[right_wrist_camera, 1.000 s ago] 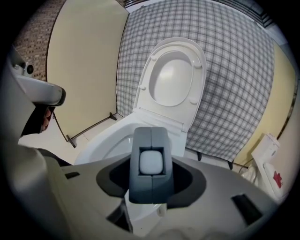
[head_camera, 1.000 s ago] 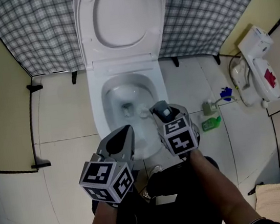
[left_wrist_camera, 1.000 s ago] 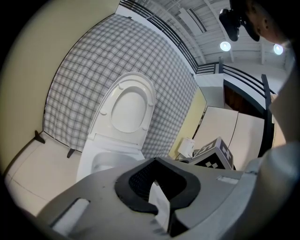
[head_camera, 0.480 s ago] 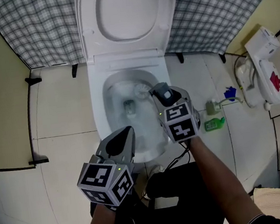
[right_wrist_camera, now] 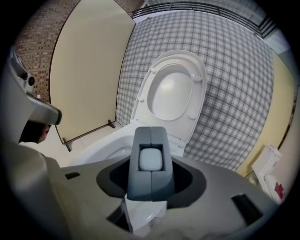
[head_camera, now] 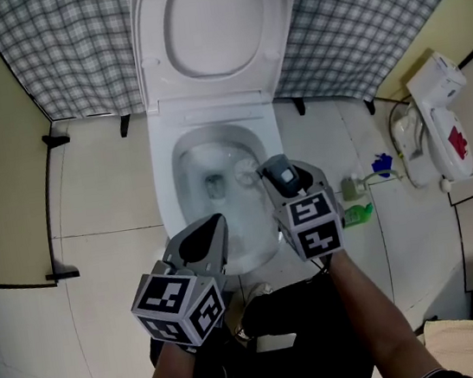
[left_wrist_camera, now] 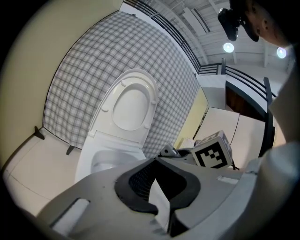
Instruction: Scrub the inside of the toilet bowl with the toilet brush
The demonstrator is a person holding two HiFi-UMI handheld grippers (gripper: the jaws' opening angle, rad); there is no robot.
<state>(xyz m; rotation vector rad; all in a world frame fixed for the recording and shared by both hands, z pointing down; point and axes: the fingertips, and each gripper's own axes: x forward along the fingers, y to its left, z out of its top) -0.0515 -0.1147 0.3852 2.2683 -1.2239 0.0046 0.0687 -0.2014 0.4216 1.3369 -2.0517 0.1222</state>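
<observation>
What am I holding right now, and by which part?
The right gripper grips the toilet brush by the upper end of its handle, bristle head down in the toilet bowl. The left gripper holds nothing.

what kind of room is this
Most likely a bathroom or toilet cubicle: a white toilet with its lid raised, a toilet brush down in the bowl, and a tiled floor with a green bottle beside it.
</observation>
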